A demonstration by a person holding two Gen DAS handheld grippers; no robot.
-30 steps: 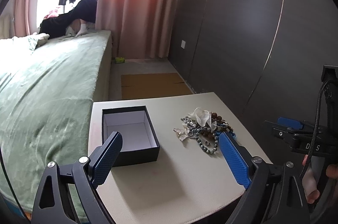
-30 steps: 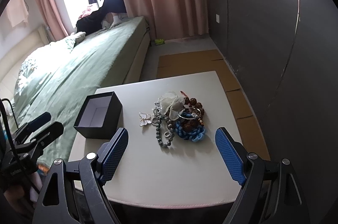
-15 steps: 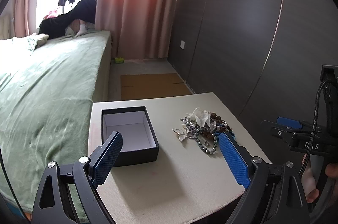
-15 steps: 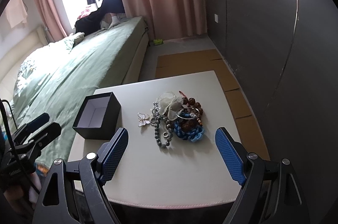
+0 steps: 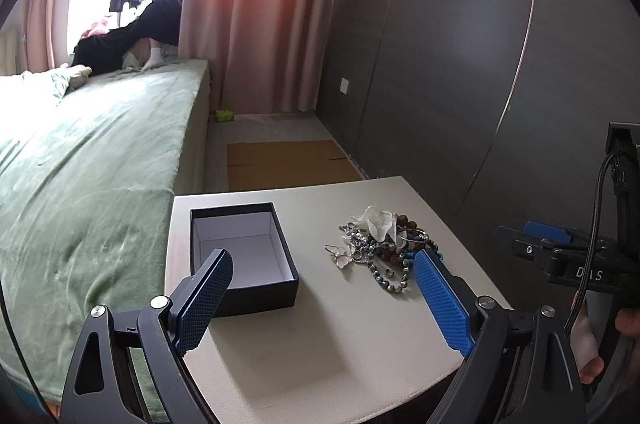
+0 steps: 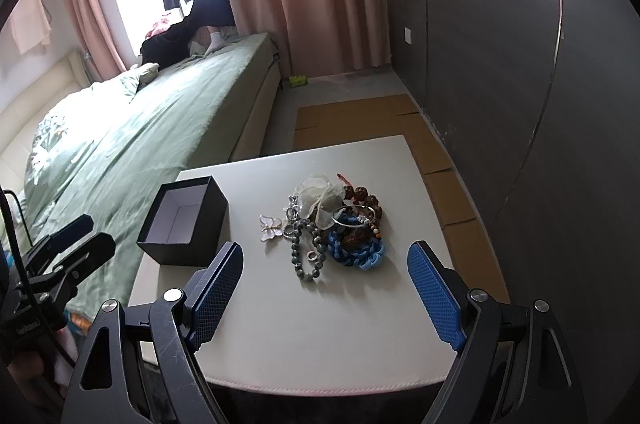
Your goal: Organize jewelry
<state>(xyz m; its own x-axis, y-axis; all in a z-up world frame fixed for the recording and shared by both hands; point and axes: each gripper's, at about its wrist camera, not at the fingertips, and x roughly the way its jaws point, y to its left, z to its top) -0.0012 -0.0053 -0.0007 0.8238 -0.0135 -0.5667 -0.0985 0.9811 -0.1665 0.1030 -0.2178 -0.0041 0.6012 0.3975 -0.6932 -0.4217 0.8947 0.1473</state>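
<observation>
Gaping wide with nothing between their blue pads, the jaws of the right gripper [image 6: 325, 288] hang above the near part of the pale surface [image 6: 320, 336], angled down toward it. The left gripper [image 5: 322, 298] is likewise spread and empty, poised over the near edge of the same surface.

Straight ahead of the right jaws, and centred in their gap, lies the jewelry heap [image 6: 332, 224]: a grey bead strand [image 6: 306, 256] reaching closest to them, a blue braided bracelet [image 6: 356, 250] just to its right, brown wooden beads [image 6: 362, 198] and a white fabric flower [image 6: 320, 202] behind. A white butterfly brooch [image 6: 271, 227] sits apart on the heap's left side. The bead strand runs roughly toward and away from the right jaws, so they would close across it.

An open black box [image 5: 242, 252], white inside and empty, stands left of the heap and directly ahead of the left jaws (their left pad overlaps its near wall in that view). My judgement: the right hand is better lined up for picking, the left for steadying the box.
</observation>
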